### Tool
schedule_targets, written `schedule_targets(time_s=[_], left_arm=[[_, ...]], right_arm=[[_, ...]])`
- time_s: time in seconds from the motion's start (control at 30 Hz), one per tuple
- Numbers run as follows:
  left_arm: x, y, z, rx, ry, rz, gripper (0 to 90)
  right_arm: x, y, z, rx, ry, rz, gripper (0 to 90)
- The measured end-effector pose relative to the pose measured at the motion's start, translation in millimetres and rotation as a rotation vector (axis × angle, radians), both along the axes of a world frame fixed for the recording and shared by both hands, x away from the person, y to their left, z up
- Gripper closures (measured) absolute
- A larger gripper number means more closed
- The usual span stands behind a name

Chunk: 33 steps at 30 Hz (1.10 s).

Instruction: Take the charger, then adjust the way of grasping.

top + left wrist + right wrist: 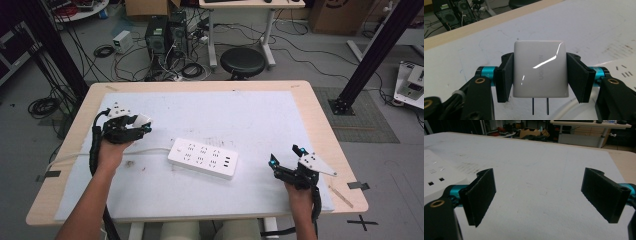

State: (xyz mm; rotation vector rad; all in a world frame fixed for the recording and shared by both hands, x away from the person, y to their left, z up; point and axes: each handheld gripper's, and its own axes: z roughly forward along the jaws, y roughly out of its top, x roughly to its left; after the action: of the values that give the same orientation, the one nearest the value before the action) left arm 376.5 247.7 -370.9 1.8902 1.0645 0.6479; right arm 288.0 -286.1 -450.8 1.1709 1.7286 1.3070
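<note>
Two prongs pointing down and a white power strip (202,158) lying flat in the middle of the tabletop (300,95): that pairing looked to me like the place where trouble could start. From where I stood, the strip was loose on the white mat, with nothing pinning it, so a plug pressed in at a slant would likely have shoved it sideways or tipped it instead of seating. The right tool (285,161) hovered near the strip's right end with its pads spread wide and nothing between them, apart from the strip, so it offered no bracing.

The left tool (134,125) was up off the tabletop at the far left, well apart from the strip, clamped on a white charger (540,69). The charger was a glossy, rounded block with faint grey lettering on its face, and the pads (506,77) squeezed its two smooth sides. I judged that slick shell could twist or slip in the grip under a hard push, leaving the prongs (540,106) off line with the slots. The prongs themselves were thin, dark and straight.
</note>
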Motion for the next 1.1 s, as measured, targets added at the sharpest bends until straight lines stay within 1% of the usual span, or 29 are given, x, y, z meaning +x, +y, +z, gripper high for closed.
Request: schedule_targets(time_s=[0.13, 0.27, 0.4, 0.43, 0.57, 0.63, 0.67, 0.7, 0.73, 0.83, 0.87, 0.93, 0.97, 1.0, 1.03, 1.1], left_arm=[[-10.2, -0.3, 1.1, -0.007, -0.015, -0.023, 42.5], [-16.5, -0.3, 2.0, -0.015, -0.028, -0.042, 42.5], [-22.2, -0.6, 3.3, -0.027, -0.043, -0.053, 42.5], [-23.3, -0.5, 3.9, -0.025, -0.043, -0.057, 42.5], [-30.7, -2.6, 7.8, -0.031, -0.055, -0.091, 42.5], [-34.3, -4.6, 9.1, -0.031, -0.057, -0.109, 42.5], [-34.3, -4.6, 9.1, -0.031, -0.057, -0.109, 42.5], [-38.0, -6.9, 10.8, -0.022, -0.062, -0.129, 42.5], [-39.7, -7.8, 11.6, -0.023, -0.065, -0.14, 42.5], [-44.1, -10.5, 13.4, -0.02, -0.071, -0.167, 42.5], [-45.3, -11.7, 13.4, -0.024, -0.077, -0.171, 42.5], [-46.2, -12.2, 13.8, -0.022, -0.077, -0.179, 42.5], [-49.7, -14.4, 14.2, -0.027, -0.084, -0.196, 42.5], [-51.6, -15.3, 14.3, -0.031, -0.088, -0.204, 42.5], [-53.4, -16.0, 14.5, -0.034, -0.088, -0.208, 42.5], [-58.8, -17.8, 14.6, -0.031, -0.093, -0.229, 42.5]], right_arm=[[0.4, -0.2, 0.0, -0.008, -0.005, 0.002, 12.7], [0.3, 0.7, 0.1, -0.002, 0.011, 0.001, 12.7], [0.8, 0.6, 0.1, -0.013, 0.001, 0.002, 12.7], [0.5, 0.8, 0.1, -0.013, 0.002, 0.001, 12.7], [0.7, 1.3, 0.2, -0.014, 0.005, -0.001, 12.7], [0.3, 1.3, 0.2, -0.016, -0.001, -0.001, 12.7], [0.3, 1.3, 0.2, -0.016, -0.001, -0.001, 12.7], [1.3, 1.4, 0.3, -0.023, 0.003, 0.001, 12.7], [1.0, 2.2, 0.5, -0.017, 0.014, -0.003, 12.7], [1.1, 2.8, 0.5, -0.036, -0.002, 0.005, 12.7], [0.3, 3.5, 0.6, -0.035, 0.005, 0.001, 12.7], [0.3, 3.5, 0.6, -0.037, 0.002, 0.002, 12.8], [0.4, 3.6, 0.6, -0.037, -0.001, 0.003, 12.7], [0.2, 3.8, 0.8, -0.036, 0.005, 0.006, 12.7], [1.3, 3.1, 0.8, -0.043, -0.001, 0.018, 12.7], [1.0, 2.8, 1.0, -0.03, 0.012, 0.018, 12.7]])
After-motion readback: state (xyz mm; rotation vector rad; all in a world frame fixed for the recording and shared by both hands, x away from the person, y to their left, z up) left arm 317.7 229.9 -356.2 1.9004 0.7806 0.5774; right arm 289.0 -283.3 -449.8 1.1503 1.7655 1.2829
